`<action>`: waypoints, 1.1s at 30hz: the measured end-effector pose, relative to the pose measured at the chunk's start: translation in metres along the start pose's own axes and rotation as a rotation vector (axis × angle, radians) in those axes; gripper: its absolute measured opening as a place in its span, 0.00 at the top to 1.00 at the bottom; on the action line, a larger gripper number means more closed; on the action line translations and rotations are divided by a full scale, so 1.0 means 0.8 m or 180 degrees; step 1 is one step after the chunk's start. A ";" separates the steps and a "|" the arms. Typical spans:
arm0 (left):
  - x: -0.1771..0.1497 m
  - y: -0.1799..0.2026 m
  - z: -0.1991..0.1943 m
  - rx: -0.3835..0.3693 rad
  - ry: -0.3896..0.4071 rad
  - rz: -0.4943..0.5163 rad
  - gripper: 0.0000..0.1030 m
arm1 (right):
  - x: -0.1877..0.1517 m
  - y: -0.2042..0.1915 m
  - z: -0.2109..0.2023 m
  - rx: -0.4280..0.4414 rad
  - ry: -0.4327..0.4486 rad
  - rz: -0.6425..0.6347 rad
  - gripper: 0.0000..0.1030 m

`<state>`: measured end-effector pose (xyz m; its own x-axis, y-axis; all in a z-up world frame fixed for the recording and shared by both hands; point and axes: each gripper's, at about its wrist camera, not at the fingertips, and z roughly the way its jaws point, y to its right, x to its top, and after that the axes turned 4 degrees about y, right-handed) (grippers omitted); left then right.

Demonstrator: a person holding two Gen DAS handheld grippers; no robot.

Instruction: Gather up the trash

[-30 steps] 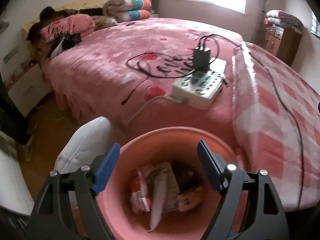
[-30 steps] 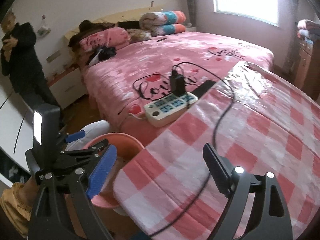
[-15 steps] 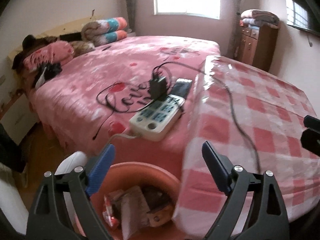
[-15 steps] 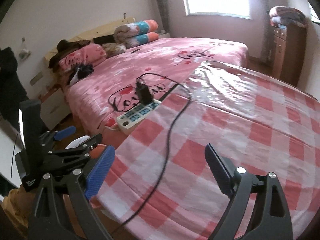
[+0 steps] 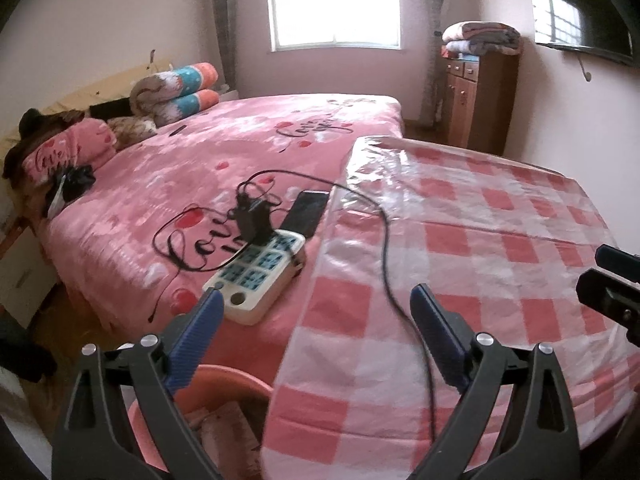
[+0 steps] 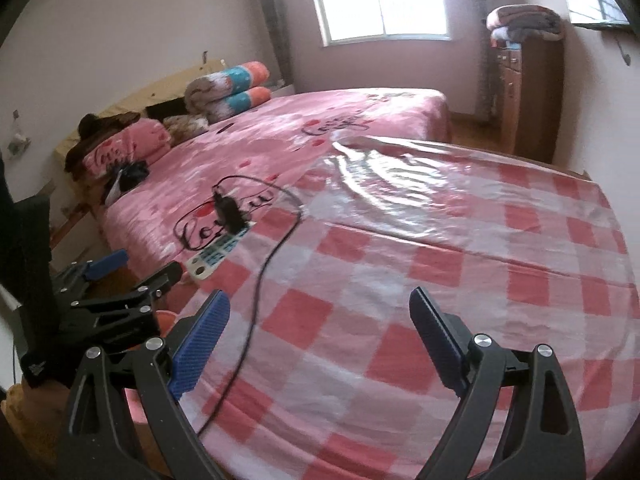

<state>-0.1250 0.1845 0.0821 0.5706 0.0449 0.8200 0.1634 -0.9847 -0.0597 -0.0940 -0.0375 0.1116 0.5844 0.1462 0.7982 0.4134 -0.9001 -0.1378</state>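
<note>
the left gripper (image 5: pixel 316 316) has just been opening and now gapes wide with nothing between its blue pads. the right gripper (image 6: pixel 318 318) is spread wide too, empty. just below and near the left gripper sits the pink bin (image 5: pixel 240 384), wrappers (image 5: pixel 224 420) lying inside, tucked under the near left edge of the table (image 5: pixel 500 248). no loose trash shows on the checked cloth; only a black cable (image 5: pixel 386 240) runs along it, far left to near. the left hand is closer to the bin.
</note>
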 end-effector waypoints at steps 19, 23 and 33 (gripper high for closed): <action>0.027 0.093 -0.006 -0.0274 0.0100 0.0249 0.08 | -0.002 0.082 -0.045 -0.0376 0.0217 0.0253 0.12; 0.032 0.111 -0.008 -0.0345 0.0122 0.0292 0.08 | -0.004 0.099 -0.056 -0.0461 0.0263 0.0307 0.12; 0.041 0.161 -0.014 -0.0495 0.0164 0.0410 0.08 | -0.011 0.138 -0.084 -0.0704 0.0377 0.0418 0.12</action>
<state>-0.0942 0.0572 0.1082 0.5361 -0.0877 0.8396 -0.0368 -0.9961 -0.0805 -0.1002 -0.1660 0.1286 0.5319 -0.0148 0.8467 0.1696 -0.9777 -0.1236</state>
